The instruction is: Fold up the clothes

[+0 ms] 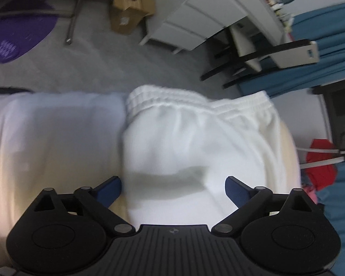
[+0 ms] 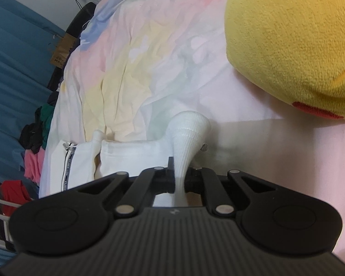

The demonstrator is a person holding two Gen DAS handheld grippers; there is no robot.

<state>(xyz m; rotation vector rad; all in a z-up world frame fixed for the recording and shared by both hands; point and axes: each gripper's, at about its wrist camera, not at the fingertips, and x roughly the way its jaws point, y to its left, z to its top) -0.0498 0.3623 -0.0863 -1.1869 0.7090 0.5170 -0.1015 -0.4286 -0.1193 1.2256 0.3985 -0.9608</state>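
While an open cardboard box (image 1: pixel 130 7) stands on the grey carpet (image 1: pixel 99 69) beyond the bed, its flaps spread and a cardboard insert showing inside, a white drawer unit (image 1: pixel 191 20) stands to its right; what the drawers hold cannot be seen. A purple mat (image 1: pixel 16 32) lies on the carpet to the left.

The left gripper (image 1: pixel 173 192) hovers over white sweatpants (image 1: pixel 184 138), its blue-padded fingers (image 1: pixel 109 191) spread wide on either side of the fabric and gripping nothing. The sweatpants lie on the bed with their elastic waistband (image 1: pixel 195 101) towards the bed's far edge.

In the right wrist view, the right gripper (image 2: pixel 179 179) is closed tight on a white ribbed cuff (image 2: pixel 186 138), which rises from between the jaws and flares above them. Just left of it lies more white fabric, and beside that a white garment with a dark lettered stripe (image 2: pixel 67 168). These rest on a pastel bedsheet (image 2: pixel 138 53). A yellow plush toy (image 2: pixel 294 43) sits on the bed at the upper right, well apart from the cuff. Mixed clothes (image 2: pixel 34 138) are heaped off the bed's left side, near a blue curtain (image 2: pixel 13 69).
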